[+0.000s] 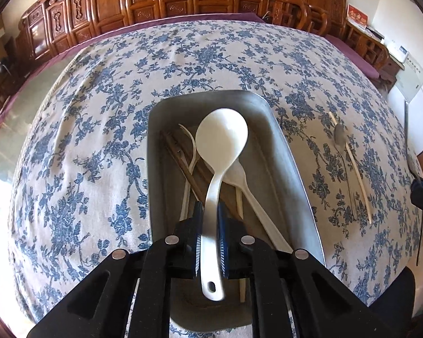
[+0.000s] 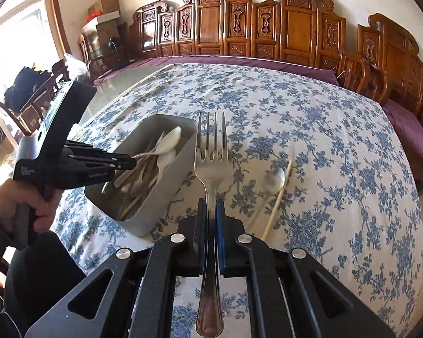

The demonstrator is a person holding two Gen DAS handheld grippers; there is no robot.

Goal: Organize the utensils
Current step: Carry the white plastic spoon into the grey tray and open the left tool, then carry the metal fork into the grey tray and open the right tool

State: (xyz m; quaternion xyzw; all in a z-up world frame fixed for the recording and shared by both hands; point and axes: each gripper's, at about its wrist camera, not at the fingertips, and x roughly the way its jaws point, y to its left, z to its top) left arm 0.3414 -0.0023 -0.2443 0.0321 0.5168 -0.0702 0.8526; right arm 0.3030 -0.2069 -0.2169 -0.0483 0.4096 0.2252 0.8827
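Observation:
My left gripper point(image 1: 210, 211) is shut on the handle of a white plastic ladle spoon point(image 1: 221, 136) and holds it over the grey metal tray point(image 1: 293, 169), which holds several white utensils and brown chopsticks. From the right wrist view the left gripper point(image 2: 127, 164) reaches over the tray point(image 2: 143, 214) with the white spoon point(image 2: 170, 139) in it. My right gripper point(image 2: 210, 205) is shut on a metal fork point(image 2: 211, 152), tines pointing away, above the tablecloth right of the tray. A metal spoon point(image 2: 275, 181) and a pale chopstick point(image 2: 277, 200) lie on the cloth.
The table has a blue floral cloth point(image 1: 98, 118). The metal spoon point(image 1: 339, 138) and chopstick point(image 1: 352, 163) lie right of the tray. Carved wooden chairs point(image 2: 268, 28) line the far edge. A person's hand point(image 2: 39, 197) holds the left gripper.

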